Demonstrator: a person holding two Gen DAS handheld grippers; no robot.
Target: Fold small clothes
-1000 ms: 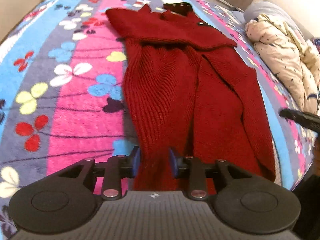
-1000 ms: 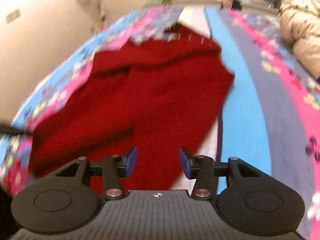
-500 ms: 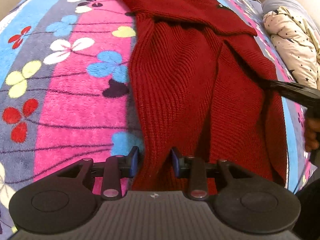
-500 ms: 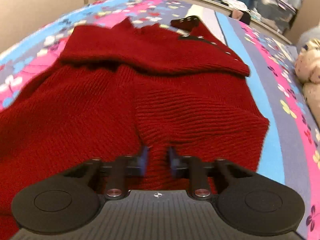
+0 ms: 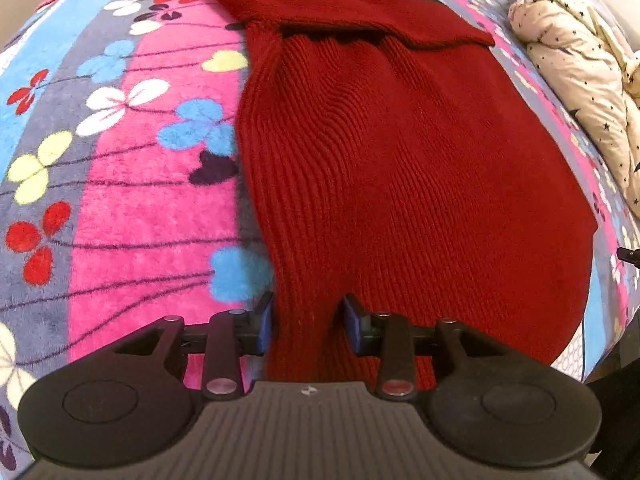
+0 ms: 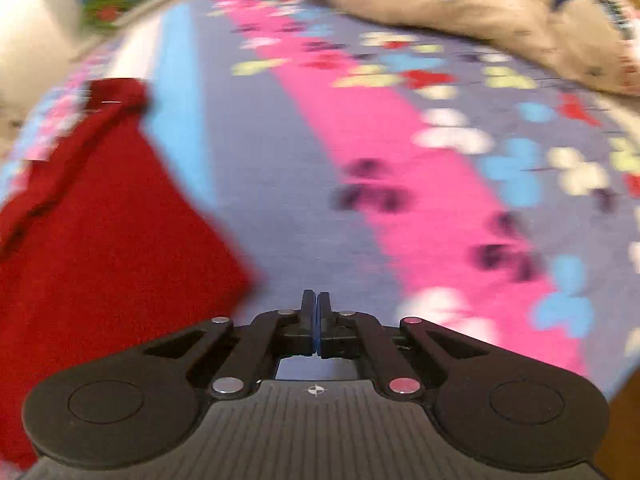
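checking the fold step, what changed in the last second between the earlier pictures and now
The right tongs swung off the red sweater to its right, over the flowered blanket, and their jaws closed empty. The sweater's right side now lies smoother. The left tongs stayed at the hem, which sits between their slightly wider jaws; whether they grip it is unclear.

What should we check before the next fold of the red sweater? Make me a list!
1. Red sweater lies flat on the flowery blanket: ok.
2. Top part folded over across the sweater: ok.
3. Left hand-held gripper has the bottom hem between its fingers: ok; whether the pads pinch it: cannot tell.
4. Right hand-held gripper is holding cloth: not ok, it is shut on nothing, over bare blanket beside the sweater.
5. Right view sharp enough to aim: not ok, blurred.
6. Star-print quilt clear of the sweater: ok.
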